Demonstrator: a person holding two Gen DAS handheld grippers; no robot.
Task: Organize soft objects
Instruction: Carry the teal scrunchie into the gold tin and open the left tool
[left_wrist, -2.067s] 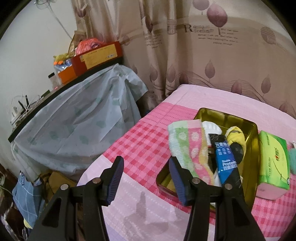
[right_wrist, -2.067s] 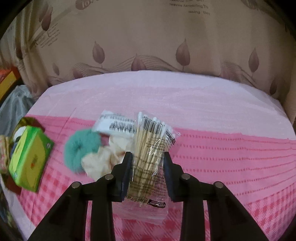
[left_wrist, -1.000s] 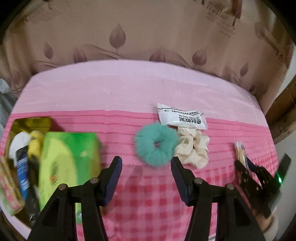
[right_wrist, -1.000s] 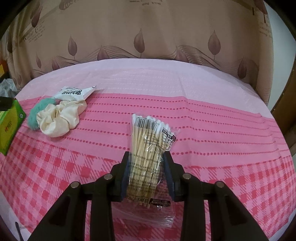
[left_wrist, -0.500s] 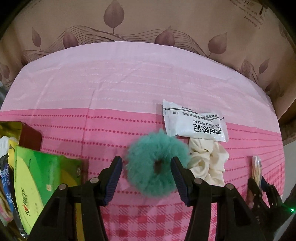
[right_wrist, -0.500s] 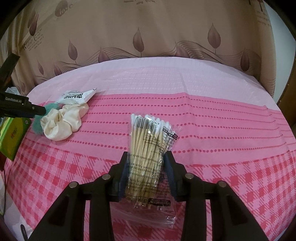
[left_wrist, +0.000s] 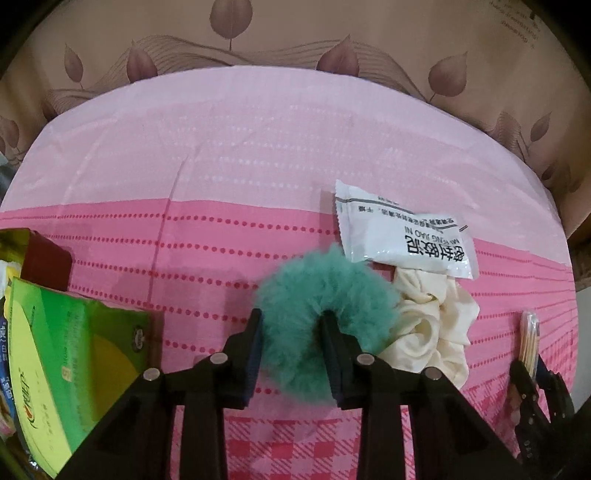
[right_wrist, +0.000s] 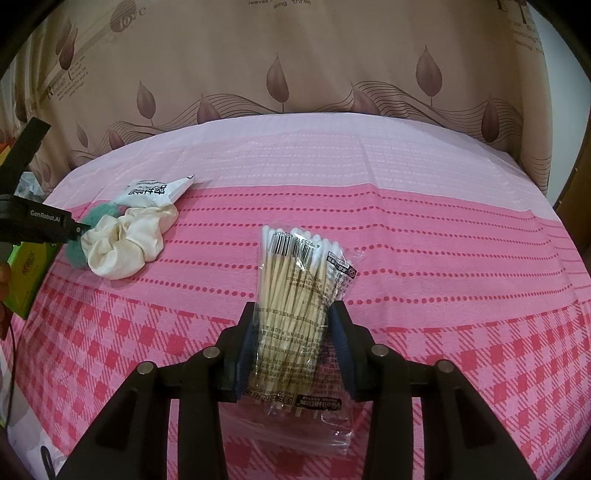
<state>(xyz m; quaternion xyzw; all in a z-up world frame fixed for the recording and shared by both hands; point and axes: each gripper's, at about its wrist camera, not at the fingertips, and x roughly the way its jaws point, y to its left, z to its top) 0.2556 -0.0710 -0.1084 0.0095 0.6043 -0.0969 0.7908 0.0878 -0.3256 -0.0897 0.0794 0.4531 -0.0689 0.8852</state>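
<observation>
Left hand-held gripper (left_wrist: 291, 325) pinching teal scrunchie (left_wrist: 325, 291), right hand-held gripper (right_wrist: 291, 321) clamping swabs (right_wrist: 295, 291)

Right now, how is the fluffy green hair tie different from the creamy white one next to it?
The green scrunchie is furry; the cream scrunchie is smooth, crinkled cloth. The left tongs are closed around one side of the green scrunchie's ring, while nothing grips the cream one. The white sachet overlaps the cream one's far edge more than the green one's. Both are soft rings lying side by side on the pink bedsheet.

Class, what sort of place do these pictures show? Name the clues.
Probably a bedroom at home: a pink checked bedsheet over a wide soft surface, a leaf-print curtain behind it, and scrunchies and cotton swabs lying around.
</observation>
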